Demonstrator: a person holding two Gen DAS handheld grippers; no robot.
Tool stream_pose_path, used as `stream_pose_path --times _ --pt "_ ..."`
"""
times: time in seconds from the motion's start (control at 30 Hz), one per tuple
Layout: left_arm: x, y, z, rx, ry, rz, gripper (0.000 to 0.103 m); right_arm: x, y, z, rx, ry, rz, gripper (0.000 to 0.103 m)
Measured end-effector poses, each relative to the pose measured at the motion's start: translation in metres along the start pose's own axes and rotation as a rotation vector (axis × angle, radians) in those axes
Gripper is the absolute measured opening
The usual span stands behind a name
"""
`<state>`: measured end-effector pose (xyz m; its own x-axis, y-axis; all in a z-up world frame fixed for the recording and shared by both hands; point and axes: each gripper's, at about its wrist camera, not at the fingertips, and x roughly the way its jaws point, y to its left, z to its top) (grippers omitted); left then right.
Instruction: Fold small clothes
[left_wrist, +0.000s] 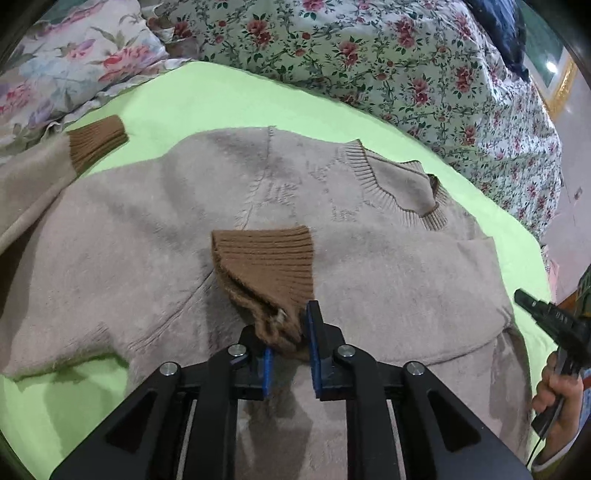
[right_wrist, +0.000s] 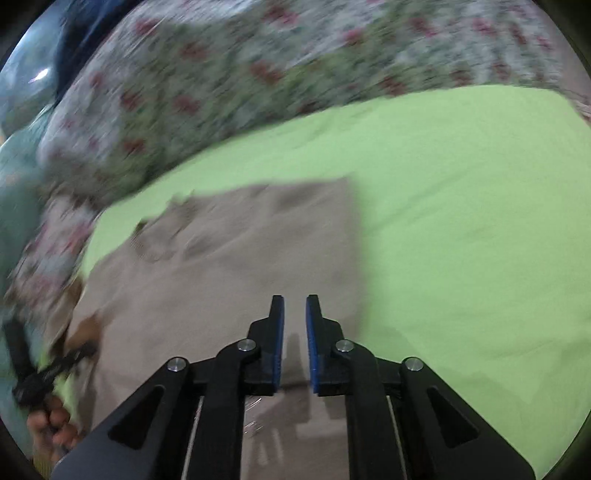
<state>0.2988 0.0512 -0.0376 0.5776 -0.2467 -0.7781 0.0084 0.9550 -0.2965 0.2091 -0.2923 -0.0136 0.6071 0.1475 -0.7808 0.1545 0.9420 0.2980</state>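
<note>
A beige knit sweater (left_wrist: 147, 240) lies flat on a green sheet (left_wrist: 221, 99), its neckline (left_wrist: 399, 184) toward the far right. One sleeve is folded across the body, and its brown ribbed cuff (left_wrist: 266, 258) rests on the chest. My left gripper (left_wrist: 291, 317) sits at that cuff's near corner. Its jaws stand slightly apart, with the bunched corner lying loosely between them and covering the left fingertip. The other brown cuff (left_wrist: 98, 142) lies spread out at the far left. My right gripper (right_wrist: 294, 299) hovers over the sweater's (right_wrist: 240, 258) right edge, narrowly open with nothing between its fingers. This view is blurred.
A floral quilt (left_wrist: 406, 55) is heaped along the far side of the sheet, with a flowered pillow (left_wrist: 55, 66) at the far left. Bare green sheet (right_wrist: 461, 221) stretches to the right of the sweater. A hand (left_wrist: 557, 402) holds the right gripper at the left view's right edge.
</note>
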Motion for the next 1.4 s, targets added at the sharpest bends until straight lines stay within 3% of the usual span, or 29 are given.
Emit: stream_pose_path --times 0.07,0.13,0.2,0.27,0.3,0.33,0.4,0.43,0.6,0.67,0.9,0.93,1.0,1.03,1.13,1.33,1.4 --pt "-0.005 0.003 -0.003 0.007 -0.001 0.01 0.019 0.014 0.003 -0.008 -0.011 0.055 -0.011 0.023" --pt "-0.015 0.009 -0.007 0.018 -0.012 0.028 0.023 0.022 -0.009 -0.012 0.025 0.082 -0.085 0.023" --pt "-0.029 0.021 -0.009 0.024 -0.024 0.066 0.025 0.015 -0.024 -0.014 0.109 0.062 -0.057 0.023" --pt "-0.044 0.035 -0.008 0.016 -0.044 0.1 0.033 0.0 -0.024 -0.015 0.113 0.045 -0.066 0.023" --pt "-0.053 0.043 -0.006 0.014 -0.062 0.114 0.035 -0.008 -0.019 -0.016 0.096 0.034 -0.078 0.026" --pt "-0.06 0.048 -0.003 0.015 -0.081 0.134 0.042 -0.017 -0.013 -0.019 0.083 0.023 -0.076 0.037" --pt "-0.075 0.059 0.008 0.026 -0.126 0.195 0.06 -0.03 0.001 -0.026 0.068 0.012 -0.026 0.05" --pt "-0.079 0.063 0.013 0.03 -0.14 0.225 0.068 -0.035 0.007 -0.029 0.057 0.01 -0.009 0.051" --pt "-0.072 0.085 0.055 0.06 -0.176 0.355 0.079 -0.047 0.046 -0.059 0.012 0.044 0.094 0.051" --pt "-0.06 0.096 0.07 0.073 -0.165 0.404 0.082 -0.047 0.059 -0.072 0.003 0.074 0.134 0.051" --pt "0.008 0.147 0.097 0.095 0.0 0.525 0.085 -0.037 0.078 -0.095 -0.005 0.152 0.185 0.052" --pt "0.012 0.152 0.097 0.093 0.011 0.52 0.083 -0.035 0.079 -0.096 -0.007 0.156 0.184 0.052" --pt "0.017 0.162 0.095 0.072 0.024 0.488 0.055 -0.033 0.079 -0.098 -0.004 0.161 0.185 0.052" --pt "0.018 0.166 0.093 0.056 0.036 0.466 0.031 -0.032 0.079 -0.098 -0.001 0.161 0.185 0.052" --pt "0.007 0.177 0.089 -0.003 0.022 0.403 0.013 -0.033 0.078 -0.099 0.009 0.143 0.173 0.052" --pt "-0.042 0.16 0.077 -0.065 -0.091 0.276 0.011 -0.044 0.082 -0.098 0.003 0.103 0.194 0.052" --pt "-0.061 0.143 0.074 -0.089 -0.136 0.171 0.011 -0.048 0.08 -0.1 0.007 0.093 0.196 0.052"
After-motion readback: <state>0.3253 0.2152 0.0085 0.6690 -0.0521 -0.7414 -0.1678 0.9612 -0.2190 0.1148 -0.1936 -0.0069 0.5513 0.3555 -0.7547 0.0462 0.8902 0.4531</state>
